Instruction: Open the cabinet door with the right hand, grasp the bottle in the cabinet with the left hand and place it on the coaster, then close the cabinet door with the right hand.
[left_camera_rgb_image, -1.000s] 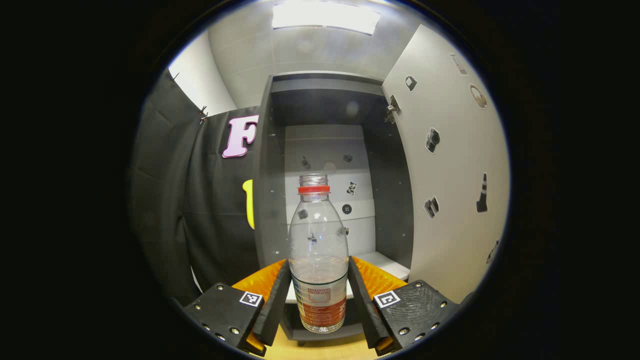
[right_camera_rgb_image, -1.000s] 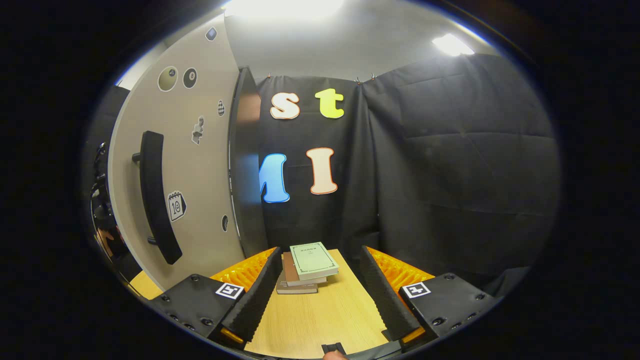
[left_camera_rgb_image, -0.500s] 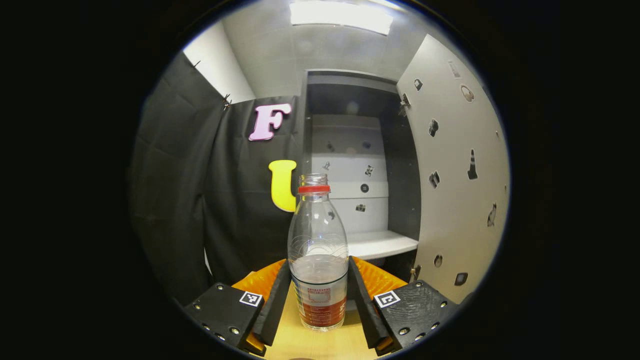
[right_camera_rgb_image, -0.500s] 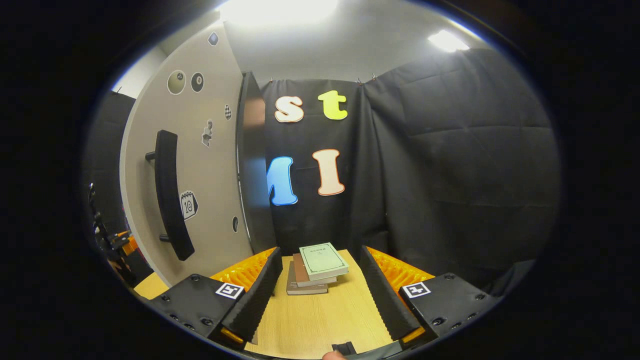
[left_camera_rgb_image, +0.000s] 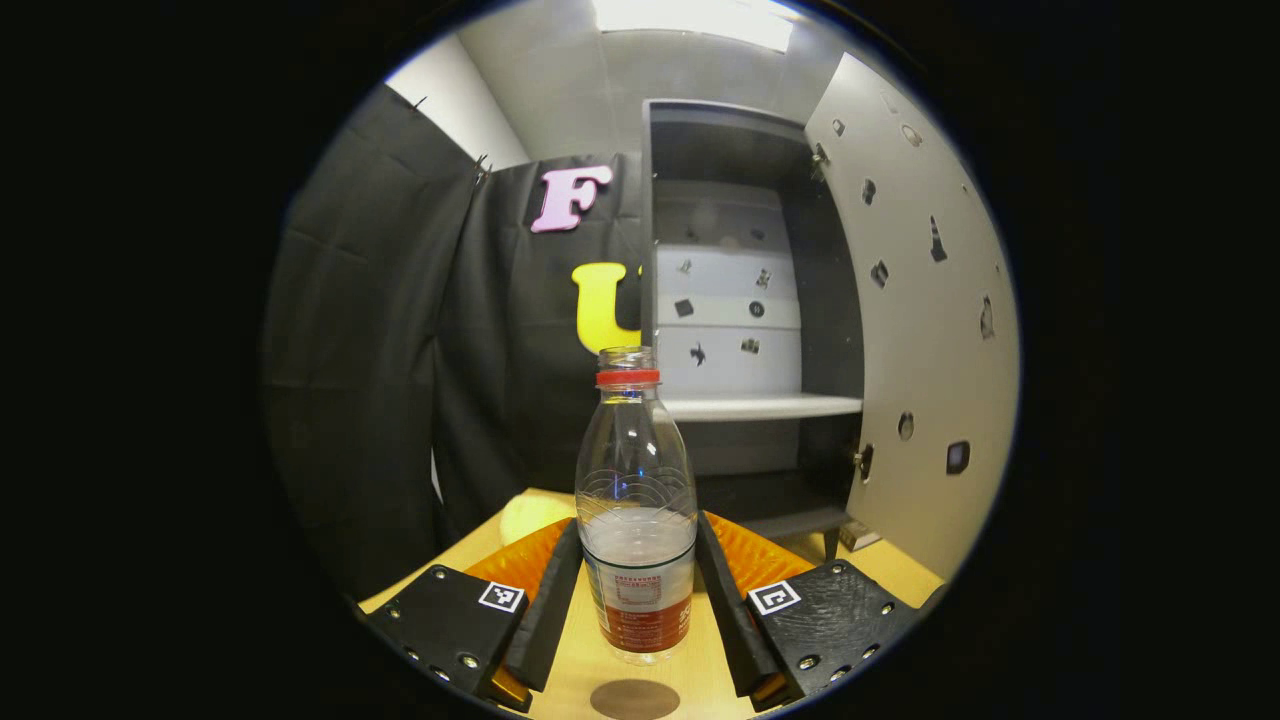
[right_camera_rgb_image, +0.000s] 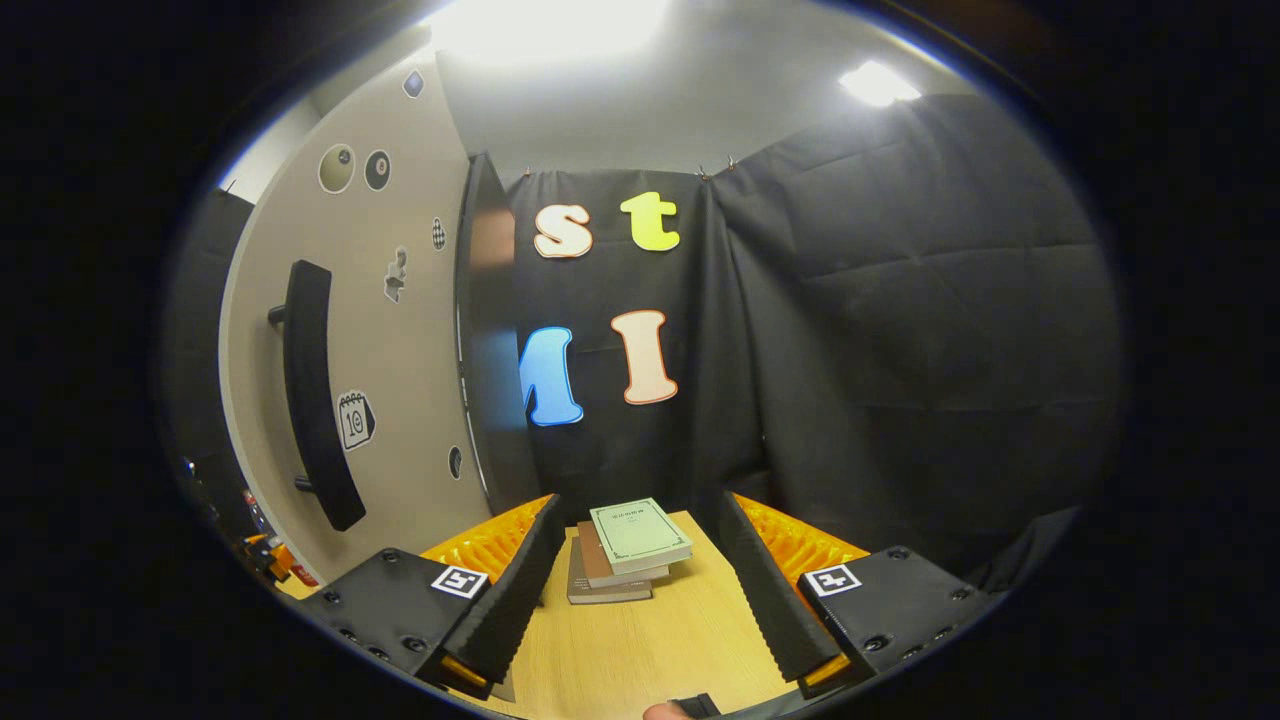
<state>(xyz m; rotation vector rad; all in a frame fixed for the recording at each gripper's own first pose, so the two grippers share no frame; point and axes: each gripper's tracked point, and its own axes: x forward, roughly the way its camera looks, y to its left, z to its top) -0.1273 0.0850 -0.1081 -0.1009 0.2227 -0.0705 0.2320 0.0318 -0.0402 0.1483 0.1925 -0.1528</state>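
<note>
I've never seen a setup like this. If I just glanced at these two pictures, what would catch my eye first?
Probably the clear bottle with a red neck ring, held upright between the left gripper fingers, above the wooden table and a dark round coaster. Behind it the cabinet stands open, its door swung to the right. In the right gripper view, a stack of books lies beyond the open right gripper.

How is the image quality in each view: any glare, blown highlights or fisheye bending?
Left gripper view: ceiling light blown out at the top; bottle sharp, with small glints; open cabinet door bows from fisheye. Right gripper view: two ceiling lights overexposed; door handle curves; books sharp.
</note>
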